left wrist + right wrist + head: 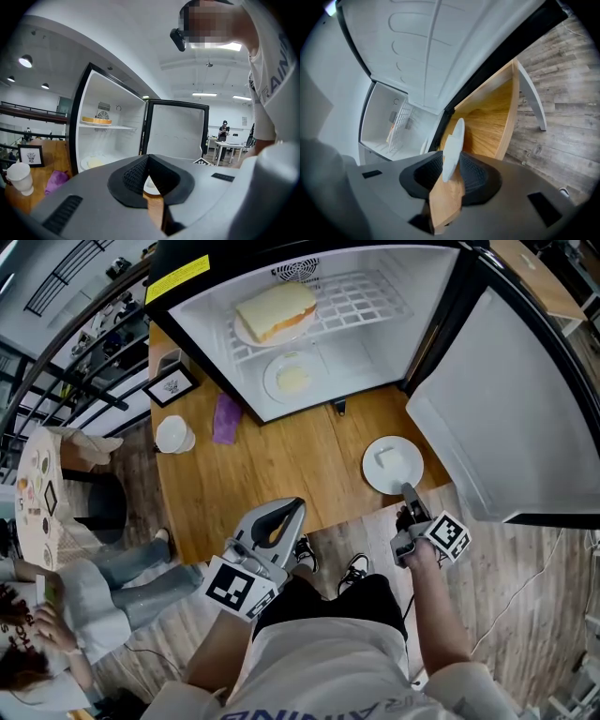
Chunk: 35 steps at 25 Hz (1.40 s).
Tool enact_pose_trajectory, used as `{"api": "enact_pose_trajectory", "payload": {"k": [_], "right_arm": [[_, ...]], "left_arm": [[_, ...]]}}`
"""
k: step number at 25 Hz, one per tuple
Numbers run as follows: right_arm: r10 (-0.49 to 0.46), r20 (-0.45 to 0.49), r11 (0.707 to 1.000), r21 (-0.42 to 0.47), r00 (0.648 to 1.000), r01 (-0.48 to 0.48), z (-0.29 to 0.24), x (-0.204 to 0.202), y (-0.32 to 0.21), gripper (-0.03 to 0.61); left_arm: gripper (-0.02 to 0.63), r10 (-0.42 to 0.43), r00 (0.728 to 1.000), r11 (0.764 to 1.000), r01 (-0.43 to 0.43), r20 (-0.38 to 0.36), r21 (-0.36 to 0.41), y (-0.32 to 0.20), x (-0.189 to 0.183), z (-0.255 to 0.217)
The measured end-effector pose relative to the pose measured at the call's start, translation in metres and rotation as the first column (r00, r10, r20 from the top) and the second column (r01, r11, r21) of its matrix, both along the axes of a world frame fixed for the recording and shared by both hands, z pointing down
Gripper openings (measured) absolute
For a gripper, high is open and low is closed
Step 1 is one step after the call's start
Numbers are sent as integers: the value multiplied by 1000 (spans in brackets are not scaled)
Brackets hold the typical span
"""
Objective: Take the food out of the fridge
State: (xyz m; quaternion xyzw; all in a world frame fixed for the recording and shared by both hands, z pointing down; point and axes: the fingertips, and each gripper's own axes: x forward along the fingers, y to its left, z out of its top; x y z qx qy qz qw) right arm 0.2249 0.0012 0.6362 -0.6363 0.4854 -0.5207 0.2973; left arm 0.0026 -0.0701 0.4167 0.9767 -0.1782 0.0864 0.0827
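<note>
The fridge [424,362] stands open on a wooden table [272,474]. On its wire shelf lies a sandwich [277,311] [96,120] on a white plate. Below, on the fridge floor, is a plate with pale yellow food [292,378] [93,162]. A white plate [392,465] [453,145] carrying a white piece of food rests on the table near the front edge. My right gripper [409,491] [451,160] is open, and that plate's near rim stands between its jaws. My left gripper [296,505] [148,157] hangs over the table's front edge, shut and empty.
The fridge door [506,418] swings out to the right. Left of the fridge stand a paper cup [174,434], a purple cloth [227,418] and a small picture frame [171,385]. A person sits at the lower left [94,587].
</note>
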Motion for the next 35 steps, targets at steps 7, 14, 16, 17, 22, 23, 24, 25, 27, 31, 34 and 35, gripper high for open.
{"api": "enact_pose_trajectory", "payload": {"k": [7,14,16,17,22,23,24,25,27,31,34,35], "right_arm": [[-175,-187,984,-58,967,167,0,-13,-5,155],[-324,-324,942,-196,889,272,15,-19,-1,167],[-364,-345,927,-228,865,299,18,-21,0,170],[-383,-354,918,-245,853,311,19,-21,0,172],[-454,-374,880,-330,809,341,25,-21,0,175],[-464,-376,874,-344,802,344,26,-20,0,175],[-474,-377,867,-356,796,348,27,-19,0,176],[-484,-377,861,-367,790,352,28,-19,0,176],[-505,-379,847,-389,776,362,29,-19,1,178],[-576,-410,802,-452,707,390,28,-22,2,183],[-636,-423,755,-514,646,407,30,-23,3,186],[-652,-423,740,-533,629,410,31,-23,3,186]], "left_arm": [[9,-2,1000,1000,2,9,-10,1,-1,2],[9,-6,1000,1000,6,16,-20,3,-1,6],[9,-4,1000,1000,5,17,-21,4,0,7],[9,-4,1000,1000,4,18,-21,4,0,7],[9,-4,1000,1000,4,16,-24,5,2,7],[9,-3,1000,1000,3,15,-24,5,3,7],[9,-2,1000,1000,2,14,-24,6,3,7],[9,-2,1000,1000,2,14,-24,6,3,7],[9,-4,1000,1000,4,14,-26,6,3,7],[9,-6,1000,1000,6,11,-26,5,2,7],[9,-7,1000,1000,7,5,-24,4,3,5],[9,-7,1000,1000,7,5,-23,3,2,4]]}}
